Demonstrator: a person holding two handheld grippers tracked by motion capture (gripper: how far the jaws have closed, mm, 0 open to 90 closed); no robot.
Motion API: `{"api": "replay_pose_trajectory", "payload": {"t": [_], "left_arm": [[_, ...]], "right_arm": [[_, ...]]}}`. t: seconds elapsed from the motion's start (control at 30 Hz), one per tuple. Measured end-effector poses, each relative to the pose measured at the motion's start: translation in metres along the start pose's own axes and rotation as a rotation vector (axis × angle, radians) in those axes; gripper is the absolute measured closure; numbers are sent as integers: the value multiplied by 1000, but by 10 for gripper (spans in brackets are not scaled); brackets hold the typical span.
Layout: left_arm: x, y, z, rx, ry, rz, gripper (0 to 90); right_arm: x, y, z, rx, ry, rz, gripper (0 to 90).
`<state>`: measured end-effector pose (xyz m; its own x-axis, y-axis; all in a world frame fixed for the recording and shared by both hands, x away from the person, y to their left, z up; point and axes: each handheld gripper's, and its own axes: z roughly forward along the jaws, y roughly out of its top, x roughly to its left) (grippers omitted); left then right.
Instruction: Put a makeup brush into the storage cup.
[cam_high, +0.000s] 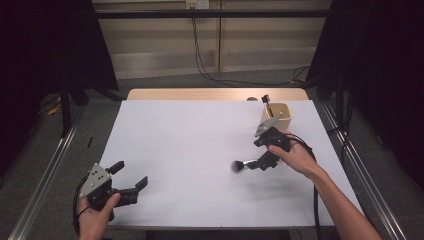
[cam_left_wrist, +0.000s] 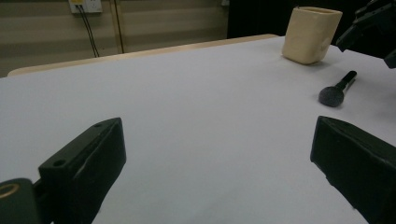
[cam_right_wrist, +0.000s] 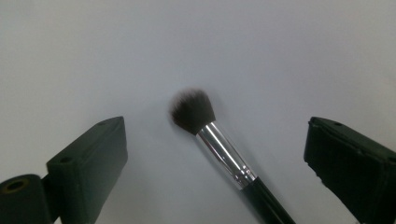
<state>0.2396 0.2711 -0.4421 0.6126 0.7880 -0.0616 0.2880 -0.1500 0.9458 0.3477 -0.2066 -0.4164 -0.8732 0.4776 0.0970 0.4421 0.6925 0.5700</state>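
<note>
A makeup brush (cam_high: 242, 164) with dark bristles, a silver ferrule and a black handle lies on the white table (cam_high: 190, 150), right of centre. My right gripper (cam_high: 265, 156) hovers over its handle end. In the right gripper view the brush (cam_right_wrist: 219, 149) lies between the two jaws of the right gripper (cam_right_wrist: 215, 135), which stand wide apart and do not touch it. My left gripper (cam_high: 131, 175) rests open at the table's front left corner with nothing in it. In the left gripper view the left gripper (cam_left_wrist: 217, 140) looks across at the brush (cam_left_wrist: 337, 90).
A beige cup (cam_high: 278, 115) stands at the back right of the table with another dark brush (cam_high: 266, 101) sticking out of it; the cup (cam_left_wrist: 310, 35) stands just behind the right gripper. A cable trails from the right hand toward the front edge.
</note>
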Motion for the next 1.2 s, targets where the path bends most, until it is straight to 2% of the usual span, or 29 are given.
{"api": "replay_pose_trajectory", "payload": {"t": [0.13,0.23,0.33,0.43,0.53,0.77,0.8,0.9,0.97,1.07,1.2], "left_arm": [[0,0,0,-2,-1,1,35],[0,0,0,1,1,1,36],[0,0,1,3,-3,4,36],[0,0,1,2,-3,2,36],[-1,0,1,2,-4,2,35],[0,-1,1,5,-4,8,36],[0,-1,1,6,-3,9,35],[0,-1,2,9,-5,13,36],[0,-1,2,10,-6,15,35],[0,-1,2,9,-6,13,35],[0,-1,2,9,-5,10,36]], "right_arm": [[-3,0,7,73,13,-21,72],[-5,-1,12,113,43,-57,61],[-6,-1,17,147,42,-84,67],[-8,1,20,178,36,-90,68],[-8,2,26,227,35,-123,88],[-11,2,36,273,52,-175,273],[-11,2,37,279,48,-165,299],[-12,3,39,286,51,-182,358],[-13,3,41,296,56,-187,359],[-12,3,44,321,48,-191,451],[-12,4,47,331,44,-221,503]]}}
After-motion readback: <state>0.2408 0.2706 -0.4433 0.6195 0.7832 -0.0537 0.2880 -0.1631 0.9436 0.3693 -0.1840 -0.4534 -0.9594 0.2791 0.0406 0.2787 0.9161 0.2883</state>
